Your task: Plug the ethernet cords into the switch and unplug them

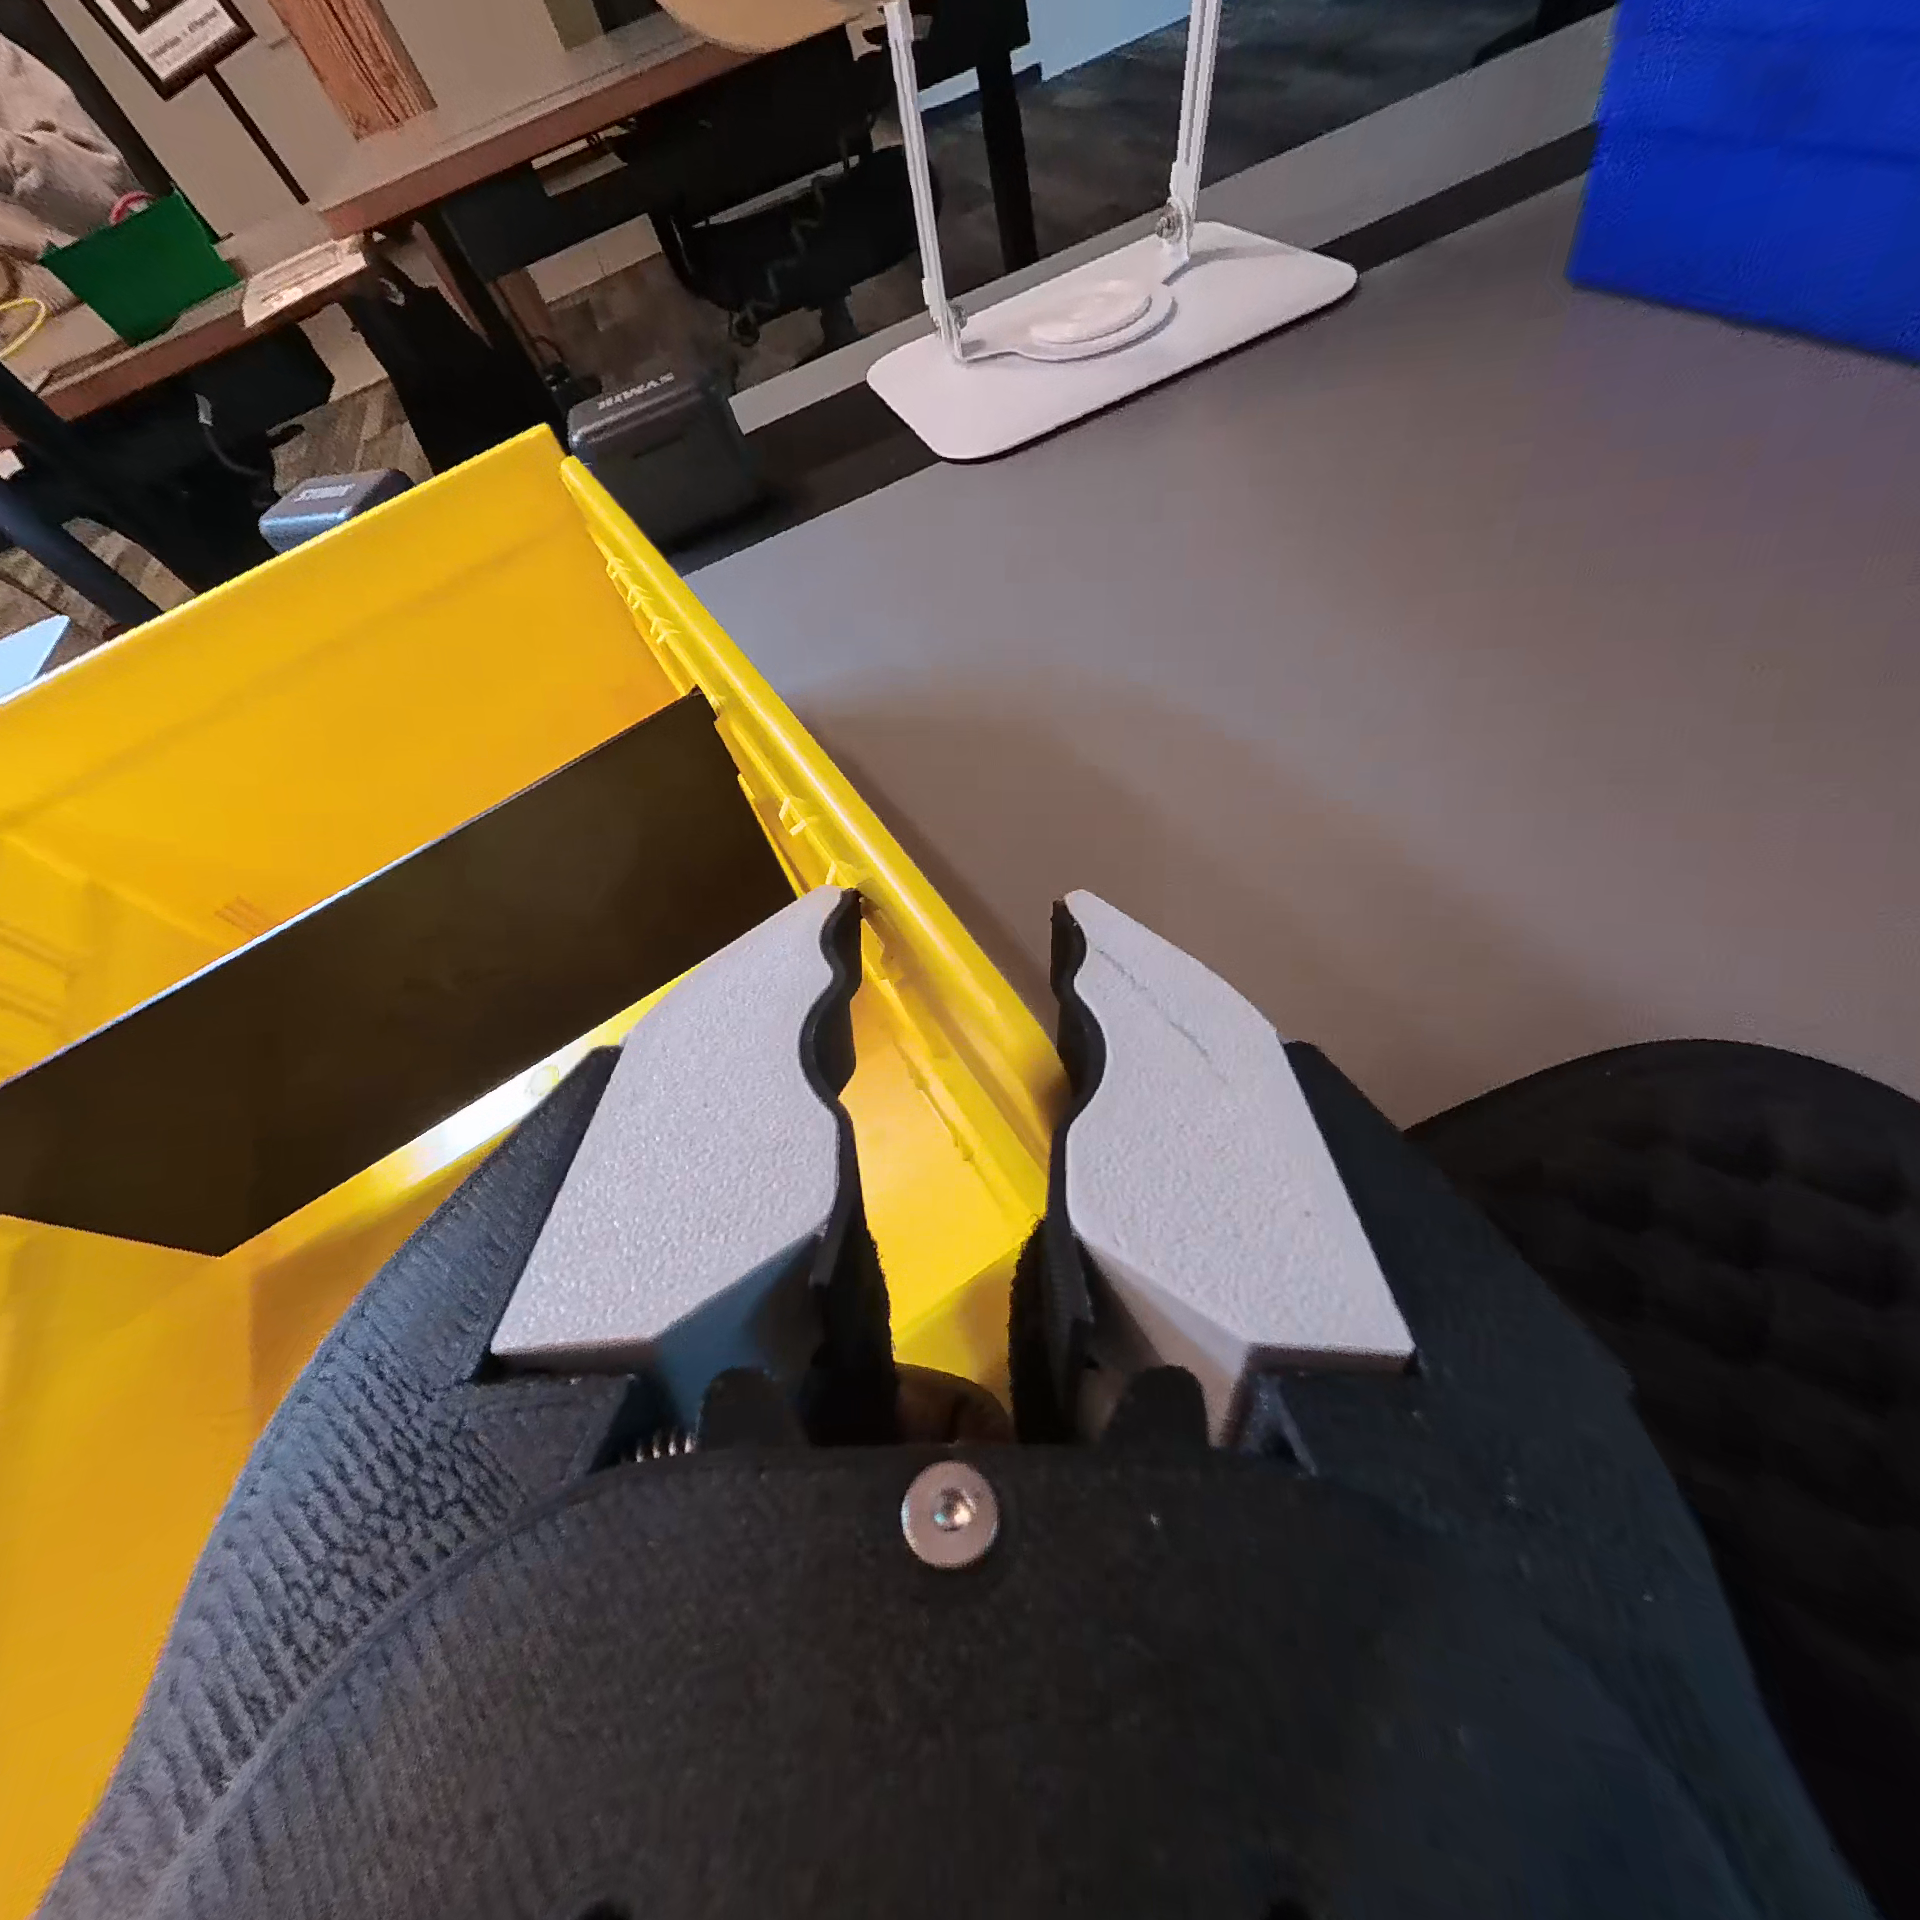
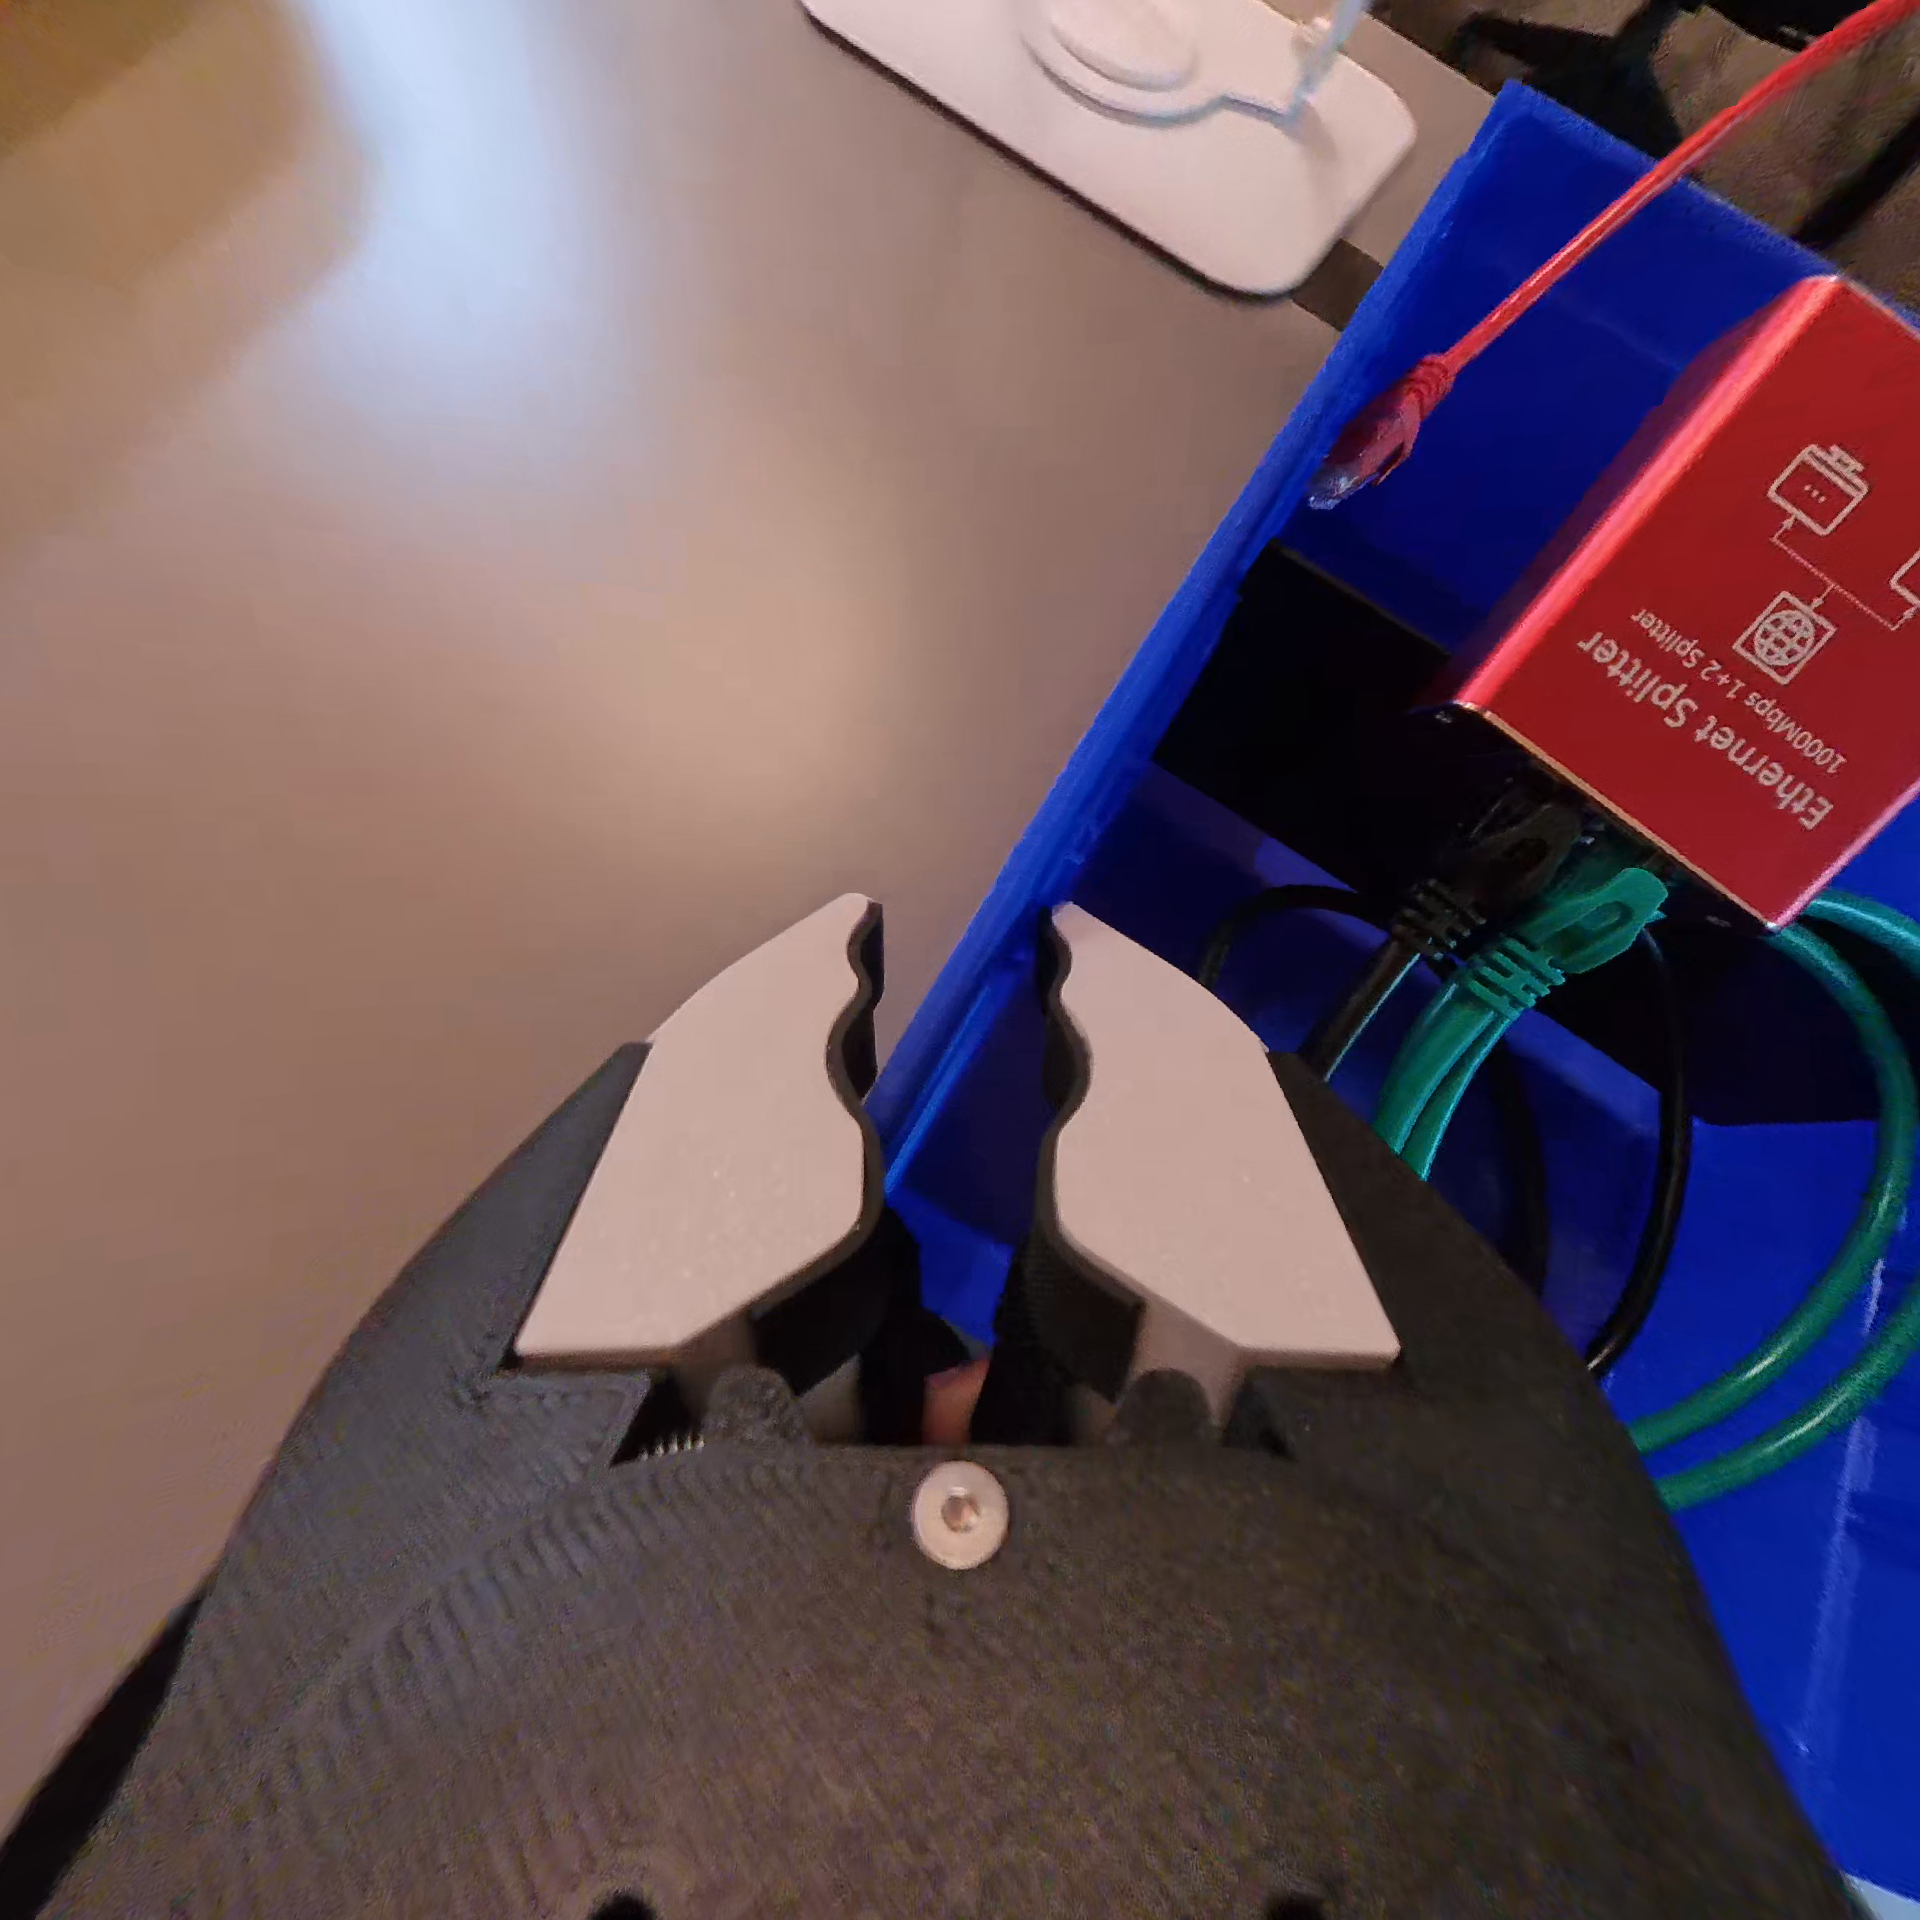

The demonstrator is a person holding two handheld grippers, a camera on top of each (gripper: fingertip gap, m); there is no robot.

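left hand-held gripper [image 1: 956, 909]: I see its jaws apart with nothing between them, hovering over the right rim of the yellow bin [image 1: 790, 727].
yellow bin: sits on the grey surface [image 1: 1351, 727]; a black divider [image 1: 416, 997] runs across its inside.
right hand-held gripper [image 2: 966, 920]: jaws parted, empty, straddling the near wall of the blue bin [image 2: 1143, 748].
switch [image 2: 1725, 582]: red metal box with white printing, inside the blue bin, port face angled down toward my right hand-held gripper.
black cord [image 2: 1455, 904]: plugged into the switch's port face, on the left.
green cord [image 2: 1538, 956]: plugged in just beside the black one; its slack loops on the bin floor.
red cord [image 2: 1392, 416]: not plugged in; its connector lies against the blue bin's left wall, cable running up and right out of view.
white stand base [image 1: 1112, 343]: flat plate on the surface, well beyond both bins, with two thin white uprights.
dark padded item [image 1: 1704, 1299]: black, dimpled, on the surface right of my left hand-held gripper; I can't tell what it is.
background: wooden desks and a green tote [image 1: 140, 270] across the room.
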